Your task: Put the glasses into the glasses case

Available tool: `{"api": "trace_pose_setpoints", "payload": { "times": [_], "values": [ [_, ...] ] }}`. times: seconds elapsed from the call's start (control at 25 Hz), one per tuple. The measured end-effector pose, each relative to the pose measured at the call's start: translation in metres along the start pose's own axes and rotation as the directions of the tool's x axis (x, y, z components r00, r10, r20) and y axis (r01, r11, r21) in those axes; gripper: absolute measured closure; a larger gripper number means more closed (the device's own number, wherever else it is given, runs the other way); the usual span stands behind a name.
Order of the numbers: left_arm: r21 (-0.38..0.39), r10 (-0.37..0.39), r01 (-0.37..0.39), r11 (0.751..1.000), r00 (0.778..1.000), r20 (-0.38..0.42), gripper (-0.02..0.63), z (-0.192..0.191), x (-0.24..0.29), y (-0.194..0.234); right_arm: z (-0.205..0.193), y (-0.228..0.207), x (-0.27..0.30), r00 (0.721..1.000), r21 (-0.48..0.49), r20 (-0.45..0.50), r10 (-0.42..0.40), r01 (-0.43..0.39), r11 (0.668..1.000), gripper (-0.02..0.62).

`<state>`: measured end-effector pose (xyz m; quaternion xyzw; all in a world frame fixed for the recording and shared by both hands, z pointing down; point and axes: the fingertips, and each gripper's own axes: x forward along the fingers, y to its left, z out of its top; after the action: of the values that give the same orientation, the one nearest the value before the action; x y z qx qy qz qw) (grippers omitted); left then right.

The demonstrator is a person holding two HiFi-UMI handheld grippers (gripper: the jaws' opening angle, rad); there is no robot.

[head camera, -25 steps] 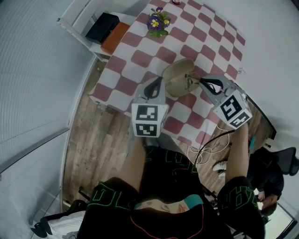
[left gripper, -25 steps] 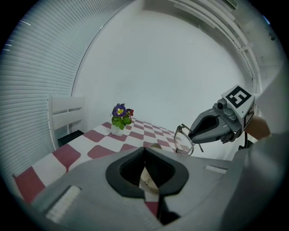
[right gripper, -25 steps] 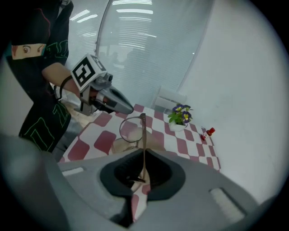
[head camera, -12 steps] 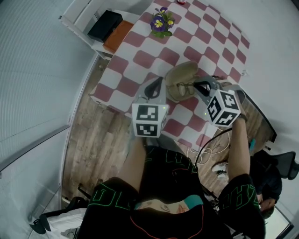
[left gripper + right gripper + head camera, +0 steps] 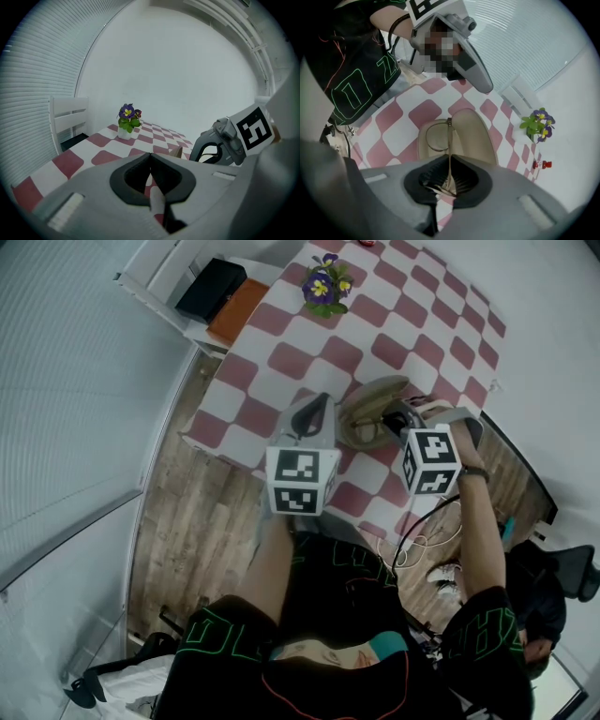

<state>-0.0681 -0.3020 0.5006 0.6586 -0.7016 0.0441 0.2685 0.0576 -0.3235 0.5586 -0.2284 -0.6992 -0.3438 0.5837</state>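
Observation:
The beige glasses case (image 5: 367,406) lies open on the checked table (image 5: 281,362). In the right gripper view the thin-framed glasses (image 5: 436,136) hang just above the case's open shell (image 5: 472,136), one lens over its left half. My right gripper (image 5: 449,158) is shut on the glasses' temple arm. In the head view this right gripper (image 5: 395,419) reaches over the case from the right. My left gripper (image 5: 317,410) sits just left of the case, jaws shut with nothing between them, and in its own view the left gripper (image 5: 150,157) points across the table.
A potted purple flower (image 5: 325,289) stands at the far side of the table. A small red bottle (image 5: 543,164) sits beyond it. A white shelf (image 5: 164,277) with a black box (image 5: 206,292) stands left of the table. Cables (image 5: 412,545) lie on the floor.
My right gripper has carried the glasses leftward and lower, from the case's right side to over the open case. The left gripper has stayed put.

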Motion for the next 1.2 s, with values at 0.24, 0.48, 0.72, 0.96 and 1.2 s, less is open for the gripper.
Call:
{"api": "trace_pose_setpoints", "payload": {
  "times": [0.24,0.48,0.72,0.96,1.2],
  "values": [
    [0.002,-0.003,0.003,1.0,1.0,-0.007,0.597,-0.002,0.002,0.0,0.003,-0.001,0.013,0.999,-0.054,-0.031,-0.014,0.012,0.998,0.578],
    [-0.008,0.005,-0.005,1.0,1.0,-0.007,0.597,-0.004,-0.001,0.006,0.001,0.015,0.036,0.998,-0.064,-0.061,0.017,-0.021,0.998,0.577],
    [-0.026,0.012,-0.012,1.0,1.0,-0.006,0.597,-0.007,-0.004,0.011,0.001,0.013,0.046,0.997,-0.06,-0.073,-0.021,0.016,0.998,0.577],
    [-0.023,0.001,-0.001,1.0,1.0,-0.005,0.597,-0.007,-0.004,0.007,-0.001,0.003,0.048,0.994,-0.049,-0.096,-0.045,0.04,0.998,0.558],
    [-0.027,-0.014,0.014,1.0,1.0,-0.002,0.597,-0.007,-0.005,0.001,0.002,-0.001,0.037,0.995,0.016,-0.072,-0.066,0.067,0.998,0.499]
  ]
}}
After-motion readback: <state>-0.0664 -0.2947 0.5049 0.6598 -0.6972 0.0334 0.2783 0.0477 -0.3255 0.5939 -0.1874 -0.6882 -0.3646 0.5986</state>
